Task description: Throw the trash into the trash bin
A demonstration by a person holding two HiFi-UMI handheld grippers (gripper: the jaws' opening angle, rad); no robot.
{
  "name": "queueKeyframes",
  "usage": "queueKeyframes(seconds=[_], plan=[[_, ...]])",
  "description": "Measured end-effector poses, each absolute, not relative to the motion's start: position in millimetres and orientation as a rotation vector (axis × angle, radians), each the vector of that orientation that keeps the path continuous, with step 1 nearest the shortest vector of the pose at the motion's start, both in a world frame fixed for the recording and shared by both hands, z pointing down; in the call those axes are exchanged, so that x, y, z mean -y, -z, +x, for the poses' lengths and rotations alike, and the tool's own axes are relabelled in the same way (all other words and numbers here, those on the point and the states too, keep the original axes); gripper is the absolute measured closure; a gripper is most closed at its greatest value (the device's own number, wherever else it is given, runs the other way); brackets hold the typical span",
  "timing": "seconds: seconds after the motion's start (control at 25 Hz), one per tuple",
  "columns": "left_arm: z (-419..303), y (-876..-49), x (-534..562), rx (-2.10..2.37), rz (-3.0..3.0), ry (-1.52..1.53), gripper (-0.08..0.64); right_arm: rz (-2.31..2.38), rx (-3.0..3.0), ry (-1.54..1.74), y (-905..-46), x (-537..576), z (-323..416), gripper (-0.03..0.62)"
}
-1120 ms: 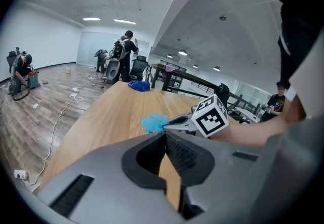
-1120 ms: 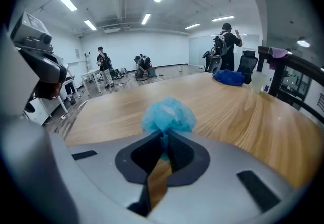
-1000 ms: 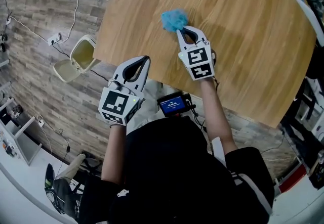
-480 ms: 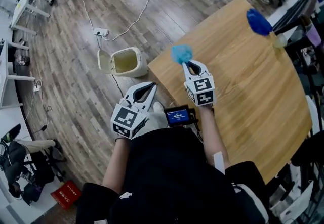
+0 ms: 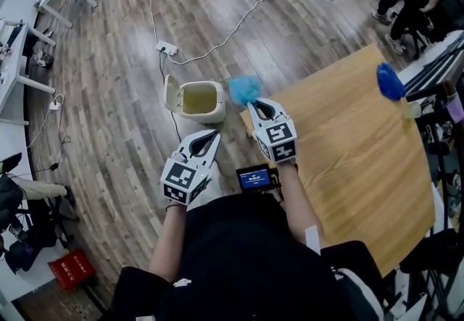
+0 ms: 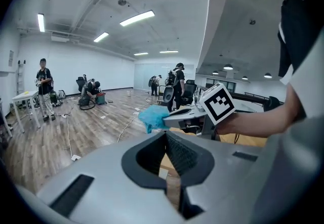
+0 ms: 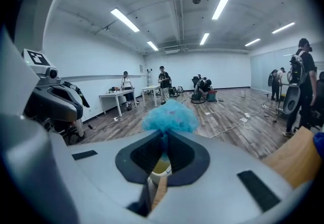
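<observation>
Nearest, the white left gripper (image 5: pixel 209 138) with its marker cube has its jaws closed on nothing, tips over the grey wood-plank floor (image 5: pixel 116 117). The white right gripper (image 5: pixel 254 103) has its jaws clamped on the fluffy light-blue wad of trash (image 5: pixel 244 88), which bulges just beyond the tips, in the air. Below and just ahead of those jaws stands the small cream plastic trash bin (image 5: pixel 198 100), lid flipped open. The light wooden table (image 5: pixel 348 138) lies to their right. Well beyond, a white power strip (image 5: pixel 166 47) lies on the floor.

Bright overhead strip lights (image 7: pixel 124 19), fisheye-warped edges
</observation>
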State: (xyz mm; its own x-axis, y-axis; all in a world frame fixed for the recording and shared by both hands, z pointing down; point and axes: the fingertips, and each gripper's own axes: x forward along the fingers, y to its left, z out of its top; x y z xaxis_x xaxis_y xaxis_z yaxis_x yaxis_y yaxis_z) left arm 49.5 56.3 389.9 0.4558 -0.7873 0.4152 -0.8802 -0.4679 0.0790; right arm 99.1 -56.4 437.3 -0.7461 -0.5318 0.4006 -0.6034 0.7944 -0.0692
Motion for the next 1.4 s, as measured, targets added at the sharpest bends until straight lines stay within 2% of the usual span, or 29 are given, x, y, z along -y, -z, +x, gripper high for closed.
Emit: queueKeyframes(seconds=[0.36, 0.64, 0.8, 1.08, 1.4], plan=[[-30.5, -421.9, 30.2, 1.207, 2.476, -0.401, 0.555, 0.954, 2.532, -0.323, -451.0, 123.4, 14.9, 0.588], [-130.6, -427.3, 96.7, 1.130, 2.449, -0.446, 0.555, 0.972, 2.470, -0.453, -470.3, 195.5, -99.7, 0.588], [-165.7, -465.1, 108.9, 1.085, 2.352, -0.445, 0.555, 0.885, 2.442, -0.524, -507.0, 212.3, -149.7, 0.588], [-174.3, -585.2, 103.4, 1.067, 2.129, -0.437, 0.555, 0.739, 2.352, -0.746, -669.0, 200.2, -164.0, 0.588], [-181.0, -718.0, 81.0, 0.970, 1.984, -0.417, 0.555, 0.527, 2.242, -0.725, -869.1, 184.0, -192.3, 0.586]])
